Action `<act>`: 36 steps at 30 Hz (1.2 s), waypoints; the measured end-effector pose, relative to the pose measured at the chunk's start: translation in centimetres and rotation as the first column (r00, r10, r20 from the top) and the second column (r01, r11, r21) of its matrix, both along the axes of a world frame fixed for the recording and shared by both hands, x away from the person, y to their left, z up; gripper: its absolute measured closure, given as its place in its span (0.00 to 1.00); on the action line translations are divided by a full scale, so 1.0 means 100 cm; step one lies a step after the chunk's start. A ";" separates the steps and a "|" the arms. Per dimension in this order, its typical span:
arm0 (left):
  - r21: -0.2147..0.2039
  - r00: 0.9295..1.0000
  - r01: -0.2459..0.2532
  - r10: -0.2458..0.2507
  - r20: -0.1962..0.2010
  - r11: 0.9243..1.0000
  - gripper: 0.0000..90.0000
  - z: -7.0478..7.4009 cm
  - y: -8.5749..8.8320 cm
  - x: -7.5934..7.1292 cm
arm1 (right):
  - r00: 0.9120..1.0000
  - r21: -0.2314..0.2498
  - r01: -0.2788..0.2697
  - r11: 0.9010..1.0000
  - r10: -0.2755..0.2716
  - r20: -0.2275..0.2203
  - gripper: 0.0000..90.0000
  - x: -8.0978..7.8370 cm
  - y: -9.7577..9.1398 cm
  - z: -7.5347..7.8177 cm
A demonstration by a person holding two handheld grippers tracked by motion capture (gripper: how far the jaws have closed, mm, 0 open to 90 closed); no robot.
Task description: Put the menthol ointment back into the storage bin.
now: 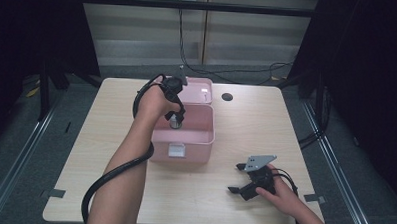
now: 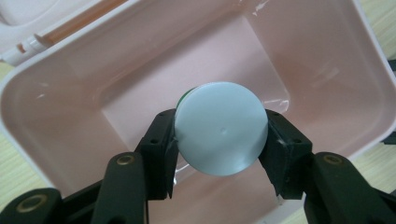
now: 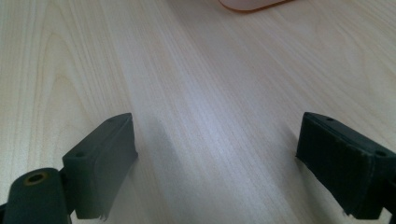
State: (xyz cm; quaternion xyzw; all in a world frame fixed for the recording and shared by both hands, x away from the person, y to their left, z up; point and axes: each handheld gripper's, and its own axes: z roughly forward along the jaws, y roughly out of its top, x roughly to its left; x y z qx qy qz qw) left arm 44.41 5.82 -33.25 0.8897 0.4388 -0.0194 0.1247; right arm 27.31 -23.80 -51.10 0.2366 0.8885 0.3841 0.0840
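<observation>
A: The held thing?

B: Small round container [image 2: 219,128], pale grey-white disc face toward the camera, a sliver of green at its upper left edge. In the high view it reads as a short greyish cylinder [image 1: 175,122].

A: Where is it?

B: Pinched between the fingers [image 2: 156,140] of the left gripper [image 1: 175,117], one pad on each side, hanging inside the open pink box [image 2: 327,60], above its floor. Whether it touches the floor, cannot tell.

A: The box?

B: Glossy pink plastic, rounded corners, interior otherwise bare. Its lid [image 1: 200,89] lies folded back on the far side. A pale latch [image 1: 176,150] shows on the near wall.

A: Surface and room?

B: Light wood-grain surface [image 1: 251,124] with a dark round hole [image 1: 227,97] near the far edge. Grey floor, black curtains at both sides, pale panelled wall behind with cables [image 1: 228,70] running down it.

A: Other hand?

B: Right gripper [image 1: 244,181] sits low on the surface at near right, well apart from the box, fingers [image 3: 105,158] spread wide with only bare wood between them.

A: Anything in the way?

B: The left forearm [image 1: 130,154] and its black cable cross the box's near left corner.
</observation>
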 end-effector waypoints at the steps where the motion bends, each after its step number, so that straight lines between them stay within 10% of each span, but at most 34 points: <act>1: -0.001 1.000 -0.001 0.001 -0.002 1.000 0.56 -0.001 0.000 0.001 | 1.000 -0.001 0.002 1.000 -0.002 -0.002 0.12 0.000 0.000 0.000; 36: 0.007 0.993 -0.115 0.115 0.010 0.993 0.55 -0.044 0.000 0.020 | 1.000 0.001 0.000 1.000 0.000 0.004 0.12 0.000 0.000 0.000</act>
